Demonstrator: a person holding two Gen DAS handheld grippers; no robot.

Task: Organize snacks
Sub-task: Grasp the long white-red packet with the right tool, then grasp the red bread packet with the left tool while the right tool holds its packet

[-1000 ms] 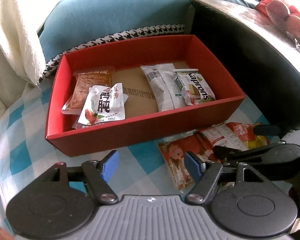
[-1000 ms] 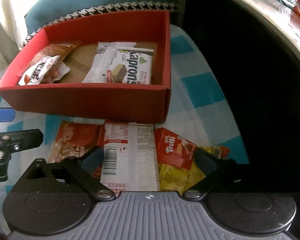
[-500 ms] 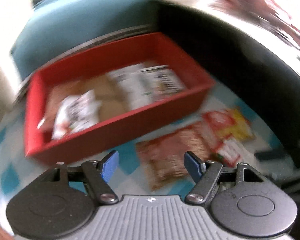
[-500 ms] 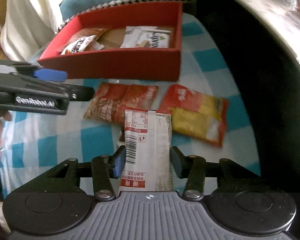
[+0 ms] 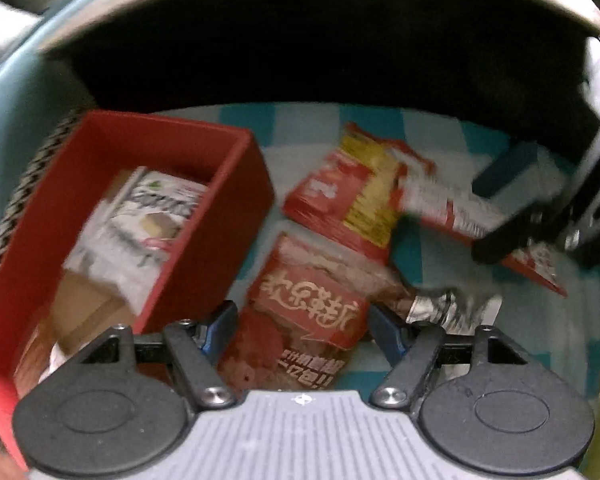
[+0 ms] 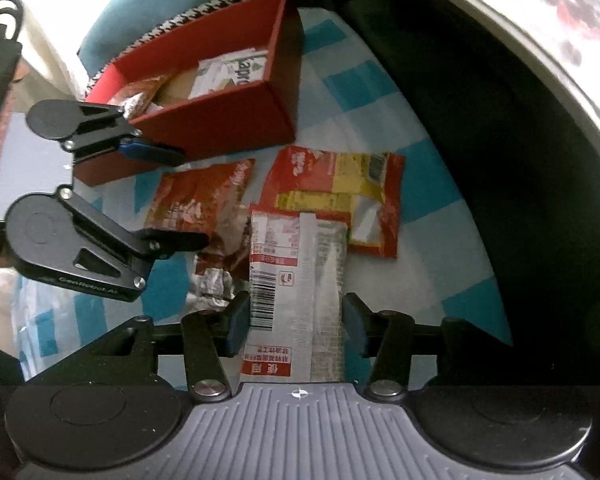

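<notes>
A: Left wrist view? B: The left hand-held gripper (image 5: 302, 330) gapes around the red snack packet (image 5: 300, 312); red box (image 5: 204, 240) at ten o'clock.
A: Right wrist view? B: The right hand-held gripper (image 6: 294, 324) pinches the white barcode packet (image 6: 300, 280); red-yellow packet (image 6: 340, 196) at twelve o'clock.

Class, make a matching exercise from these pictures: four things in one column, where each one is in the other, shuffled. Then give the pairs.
Things:
1. white wafer pack
2. barcode packet
3. red packet
4. red-and-yellow packet

Places:
a. between the open left claw's fingers
b. in the red box
c. free on the checked cloth
d. gripped by the right claw

Pairs: 1-b, 2-d, 3-a, 4-c
</notes>
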